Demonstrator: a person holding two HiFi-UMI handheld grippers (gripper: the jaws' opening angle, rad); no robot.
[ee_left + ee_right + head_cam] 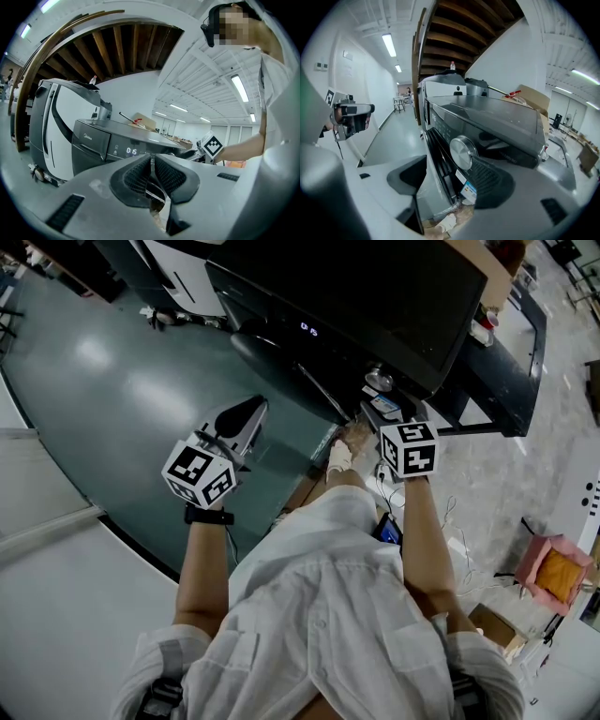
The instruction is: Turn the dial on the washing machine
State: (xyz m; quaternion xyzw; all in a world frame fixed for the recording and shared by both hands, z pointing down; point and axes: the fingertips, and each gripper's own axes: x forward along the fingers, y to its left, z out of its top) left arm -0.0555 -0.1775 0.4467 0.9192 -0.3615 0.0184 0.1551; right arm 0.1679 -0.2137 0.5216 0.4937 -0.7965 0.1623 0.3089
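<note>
The right gripper (445,168) holds its jaws apart right by the dial (463,152) on the washer (497,117), and the left gripper (152,161) has its jaws pressed together.

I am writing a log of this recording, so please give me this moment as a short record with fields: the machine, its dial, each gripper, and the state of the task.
machine: dark grey washing machine
display: lit, reads 0:15
dial: round, silver, on the front panel
right gripper: jaws apart, at the dial, not closed on it
left gripper: jaws together, nothing between them, held off to the side of the machine
task state: dial not yet gripped
</note>
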